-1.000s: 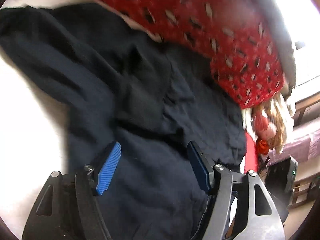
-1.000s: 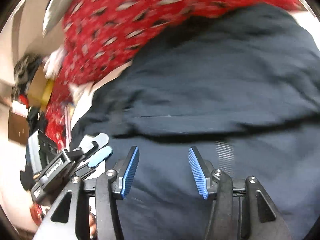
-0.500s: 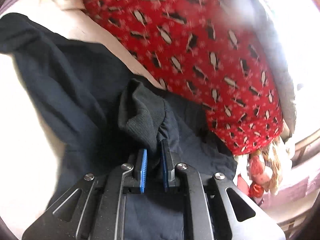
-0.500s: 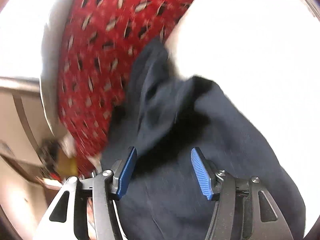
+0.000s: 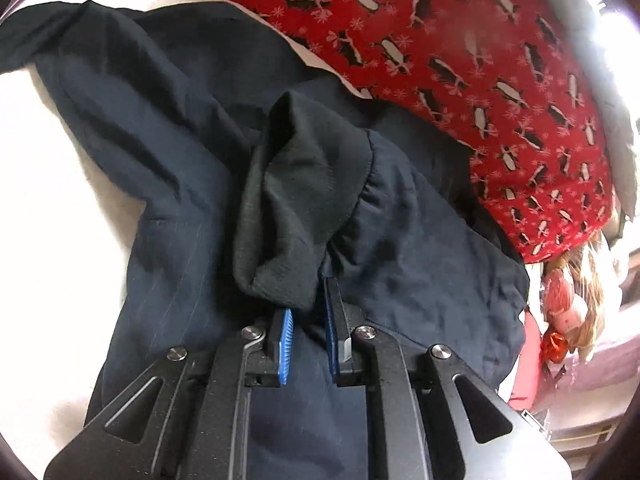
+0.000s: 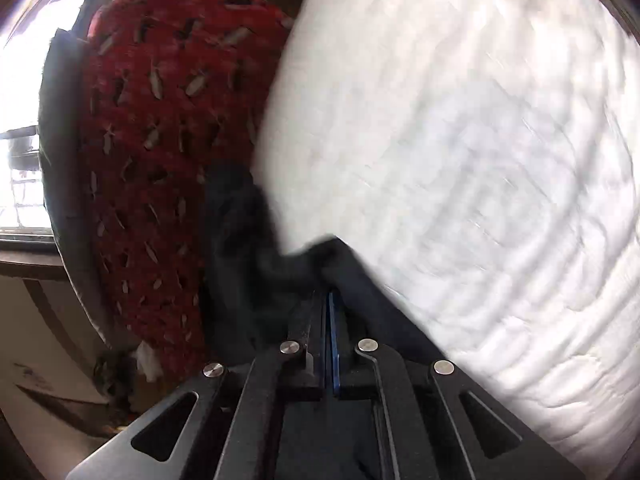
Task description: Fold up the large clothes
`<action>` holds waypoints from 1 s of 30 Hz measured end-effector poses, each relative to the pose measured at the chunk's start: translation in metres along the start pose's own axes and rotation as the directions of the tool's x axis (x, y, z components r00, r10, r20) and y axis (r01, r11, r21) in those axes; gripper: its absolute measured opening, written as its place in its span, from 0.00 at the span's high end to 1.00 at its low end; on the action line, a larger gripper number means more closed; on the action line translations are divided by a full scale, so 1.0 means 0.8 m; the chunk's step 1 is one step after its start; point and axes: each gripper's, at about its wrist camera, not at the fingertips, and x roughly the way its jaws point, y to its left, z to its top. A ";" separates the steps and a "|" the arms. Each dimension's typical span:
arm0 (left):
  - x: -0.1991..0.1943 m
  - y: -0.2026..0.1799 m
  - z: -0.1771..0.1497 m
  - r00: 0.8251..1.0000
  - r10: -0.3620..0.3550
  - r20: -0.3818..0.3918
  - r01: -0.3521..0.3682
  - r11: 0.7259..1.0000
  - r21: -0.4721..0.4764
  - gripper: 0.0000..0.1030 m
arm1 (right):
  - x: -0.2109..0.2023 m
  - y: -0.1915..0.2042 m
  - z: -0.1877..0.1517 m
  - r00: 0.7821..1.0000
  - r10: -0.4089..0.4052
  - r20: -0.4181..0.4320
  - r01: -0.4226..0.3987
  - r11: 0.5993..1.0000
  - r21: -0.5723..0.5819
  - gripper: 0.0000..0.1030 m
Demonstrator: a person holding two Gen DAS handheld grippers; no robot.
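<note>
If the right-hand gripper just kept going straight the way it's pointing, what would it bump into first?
Probably the dark navy garment bunched right ahead of the right gripper, whose jaws are already shut on its fabric. Beyond that lie the red patterned blanket and the white bedding; the blur leaves depth unclear.

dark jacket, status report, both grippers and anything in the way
Left gripper shut on the dark jacket at its ribbed cuff. Right gripper shut on a jacket edge. Red penguin-print blanket lies alongside the jacket on the white bedding.

Dark jacket [image 5: 168,128]: thin matt cloth w/ a ribbed knit cuff [image 5: 292,200]. Red blanket [image 5: 460,40]: soft, fuzzy. White bed cover [image 6: 480,160]: bumpy quilted cloth.
</note>
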 end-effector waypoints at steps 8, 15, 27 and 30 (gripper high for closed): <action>0.001 -0.003 -0.002 1.000 0.016 0.002 -0.016 1.000 0.009 0.88 | -0.003 0.111 0.050 0.987 0.069 0.142 -0.028 0.963 -0.269 0.49; -0.003 -0.008 0.000 1.000 0.011 -0.008 -0.011 1.000 0.026 0.88 | 0.133 0.139 0.095 0.997 0.034 -0.063 -0.047 0.976 -0.213 0.74; -0.007 -0.014 -0.012 0.998 -0.023 -0.050 0.028 0.995 0.098 0.81 | 0.081 0.165 0.094 0.970 -0.137 0.199 0.206 0.900 -0.384 0.84; -0.035 0.008 -0.023 0.995 -0.100 0.006 0.100 0.995 0.014 0.81 | 0.047 0.178 0.055 0.984 0.029 0.177 0.063 0.867 -0.494 0.79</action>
